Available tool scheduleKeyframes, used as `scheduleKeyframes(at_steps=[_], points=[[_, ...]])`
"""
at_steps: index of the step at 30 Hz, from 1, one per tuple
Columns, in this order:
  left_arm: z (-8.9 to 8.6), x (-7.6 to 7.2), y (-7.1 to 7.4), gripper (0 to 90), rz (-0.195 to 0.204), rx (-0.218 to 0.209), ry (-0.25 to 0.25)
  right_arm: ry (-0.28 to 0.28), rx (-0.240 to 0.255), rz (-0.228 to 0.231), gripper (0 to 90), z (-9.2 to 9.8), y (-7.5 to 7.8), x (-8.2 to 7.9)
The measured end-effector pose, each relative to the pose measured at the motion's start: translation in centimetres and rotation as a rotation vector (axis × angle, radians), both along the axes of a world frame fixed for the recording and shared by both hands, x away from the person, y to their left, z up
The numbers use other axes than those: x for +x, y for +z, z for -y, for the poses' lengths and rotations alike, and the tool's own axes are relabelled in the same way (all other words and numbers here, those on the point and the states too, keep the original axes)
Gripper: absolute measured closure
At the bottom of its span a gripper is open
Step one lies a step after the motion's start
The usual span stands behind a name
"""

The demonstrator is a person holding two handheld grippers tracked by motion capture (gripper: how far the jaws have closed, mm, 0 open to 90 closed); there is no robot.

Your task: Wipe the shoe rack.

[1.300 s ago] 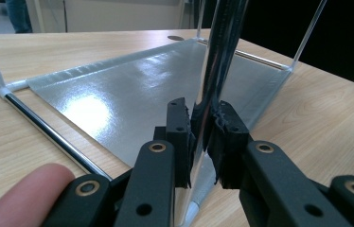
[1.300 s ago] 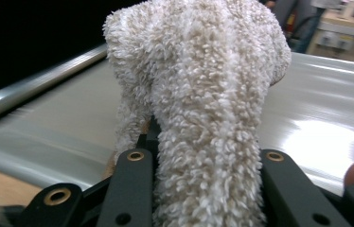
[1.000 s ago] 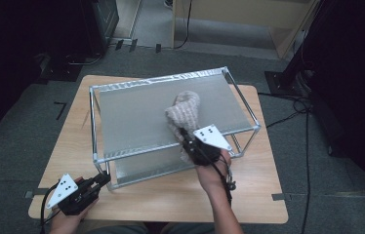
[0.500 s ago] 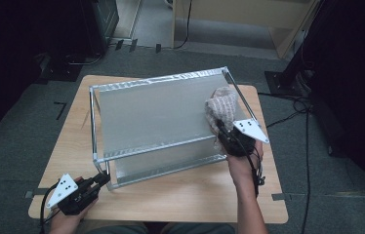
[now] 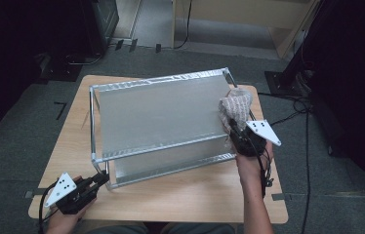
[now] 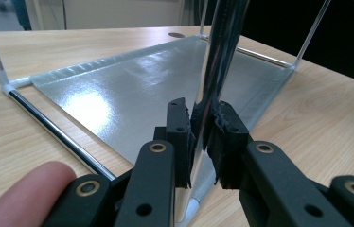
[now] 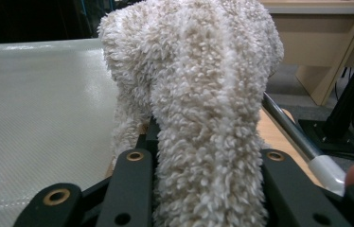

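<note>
A metal-frame rack stands on the wooden table [image 5: 195,195], with a silvery top shelf [image 5: 161,114] and a lower shelf [image 5: 171,163]. My left gripper [image 5: 103,179] is at the rack's front-left corner, shut on the upright chrome post [image 6: 217,56]; its pads [image 6: 180,127] press the post from both sides just above the table. My right gripper [image 5: 233,132] is shut on a fluffy cream cloth [image 5: 235,107] at the right end of the top shelf. The cloth [image 7: 199,85] bulges up between the jaws, rests on the shelf surface, and the jaws have just squeezed it slightly tighter.
Bare wood runs along the table's front edge and at its left side. The rack's right rail [image 7: 288,127] passes close beside the cloth. Cables [image 5: 297,105] lie on the floor to the right, and a wooden cabinet [image 5: 249,24] stands behind the table.
My right gripper has carried the cloth across the top shelf from near its middle to its right end. The left gripper has stayed on the post.
</note>
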State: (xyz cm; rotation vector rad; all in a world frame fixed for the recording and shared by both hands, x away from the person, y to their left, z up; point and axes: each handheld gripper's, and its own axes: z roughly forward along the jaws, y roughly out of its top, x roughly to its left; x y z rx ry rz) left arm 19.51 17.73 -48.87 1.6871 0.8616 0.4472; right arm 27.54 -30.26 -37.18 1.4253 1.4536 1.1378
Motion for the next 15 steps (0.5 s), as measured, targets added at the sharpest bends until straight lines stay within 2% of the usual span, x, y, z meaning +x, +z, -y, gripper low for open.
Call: scheduleKeyframes(at_steps=[6, 10, 13, 15], points=[[0.1, 0.1, 0.0, 79.4, -0.002, 0.001, -0.001, 0.029, -0.002, 0.012, 70.8, -1.9, -0.2, -0.9], [0.2, 0.1, 0.1, 79.4, -0.009, -0.001, 0.007, 0.1, -0.021, 0.021, 70.8, -5.1, -0.2, -1.6], [0.2, 0.1, 0.1, 79.3, -0.013, -0.003, 0.012, 0.145, -0.009, 0.023, 70.9, -7.3, -0.3, -1.9], [0.3, 0.0, 0.1, 79.1, -0.014, -0.003, 0.013, 0.19, -0.01, 0.029, 70.9, -9.4, -0.3, -2.3]])
